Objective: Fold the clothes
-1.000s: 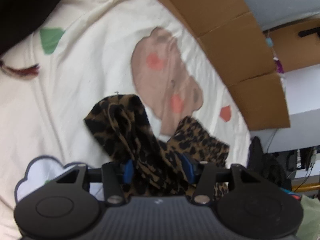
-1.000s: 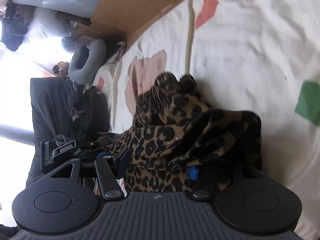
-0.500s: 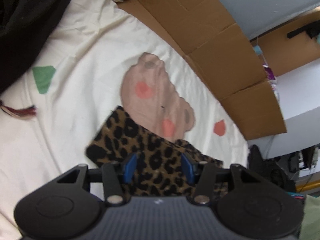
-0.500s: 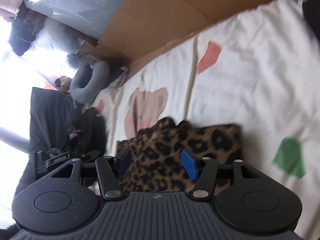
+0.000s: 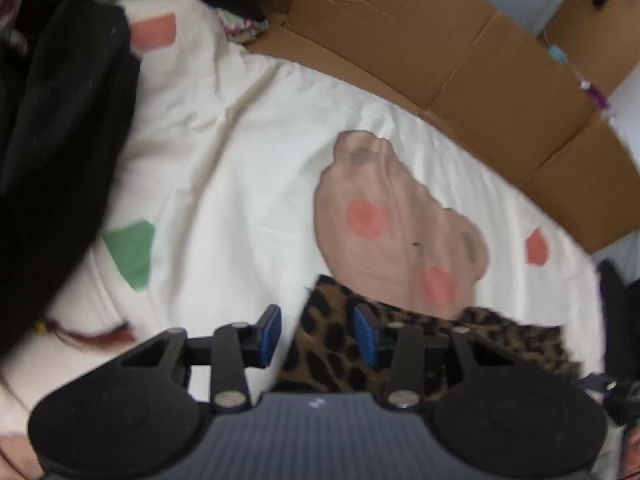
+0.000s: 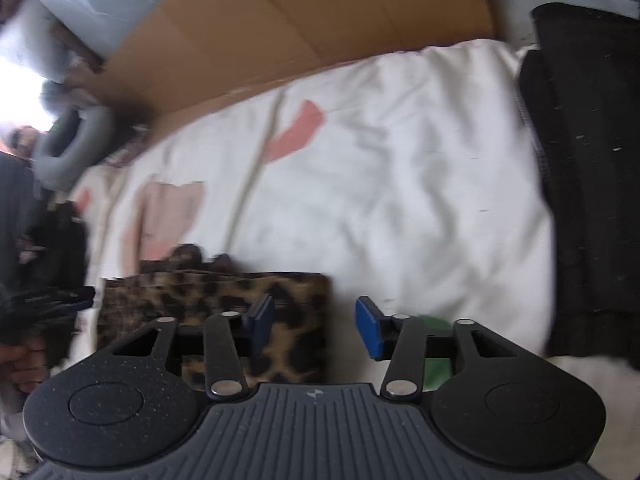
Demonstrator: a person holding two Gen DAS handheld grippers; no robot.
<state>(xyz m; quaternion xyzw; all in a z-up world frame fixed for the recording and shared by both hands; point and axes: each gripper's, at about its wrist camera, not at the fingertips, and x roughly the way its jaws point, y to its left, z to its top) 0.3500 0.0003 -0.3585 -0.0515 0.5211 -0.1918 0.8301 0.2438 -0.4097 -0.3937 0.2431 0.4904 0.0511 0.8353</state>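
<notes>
While both views are softened by blur, the leopard-print brown and black garment reads clearly as a flat, folded rectangle lying on the white bedsheet printed with a pink bear face and green and coral patches. From the left wrist view, the left gripper has its blue-padded fingers spread wide with nothing clamped between them; the near corner of the garment lies in the gap and under the right-hand pad, while the left-hand pad sits over bare sheet. The garment's far edge overlaps the lower part of the pink bear print.

From the right wrist view, the right gripper is likewise spread wide and holds nothing. Its left-hand pad hangs over the garment near that piece's right edge, and its right-hand pad is over the white sheet, just beside a green patch. A dark black cloth pile lies along one side of the bed, well apart from the garment, and a brown flattened cardboard sheet borders the bed's far edge. A grey curved neck pillow rests beyond the sheet's corner.
</notes>
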